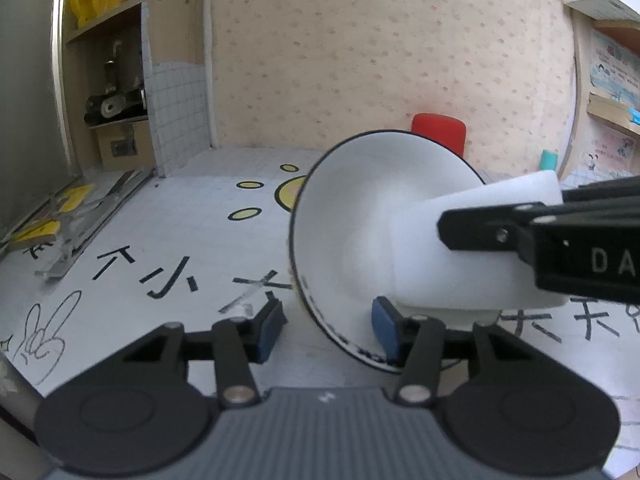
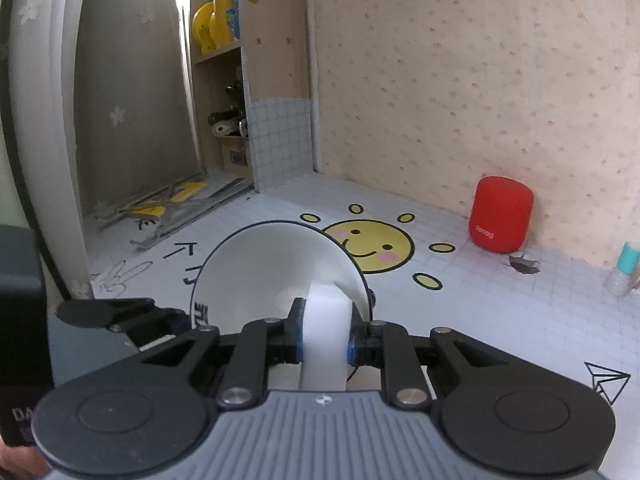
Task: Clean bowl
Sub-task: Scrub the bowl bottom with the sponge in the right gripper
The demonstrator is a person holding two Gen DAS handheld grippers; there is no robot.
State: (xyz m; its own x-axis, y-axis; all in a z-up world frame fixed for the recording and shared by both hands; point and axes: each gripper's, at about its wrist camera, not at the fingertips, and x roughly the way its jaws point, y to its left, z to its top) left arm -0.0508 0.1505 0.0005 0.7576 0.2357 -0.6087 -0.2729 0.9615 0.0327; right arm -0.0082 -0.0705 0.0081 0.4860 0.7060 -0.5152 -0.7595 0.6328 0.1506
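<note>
Up close in the left wrist view, the left gripper [image 1: 328,328] has the white bowl [image 1: 360,240] tipped on its side, opening turned toward the camera. The bowl's lower rim runs between its two blue pads; the right pad sits inside the bowl, the left pad stands off from the outer wall with bench showing between, so the jaws look slightly open and not pressing. Part of the rim is hidden behind the linkage. The right gripper [image 1: 472,232] enters from the right edge, cut off, pushing a white sponge [image 1: 460,264] into the bowl; the sponge covers much of the inner wall.

From the right wrist view, the right gripper's jaws are closed on the sponge [image 2: 326,328], whose front end disappears into the bowl [image 2: 272,264]. Only a dark piece of the left gripper [image 2: 120,316] shows at left, its fingertips hidden. Behind, on the gridded bench [image 2: 500,320], stands a red speaker [image 2: 502,214] by the wall.
</note>
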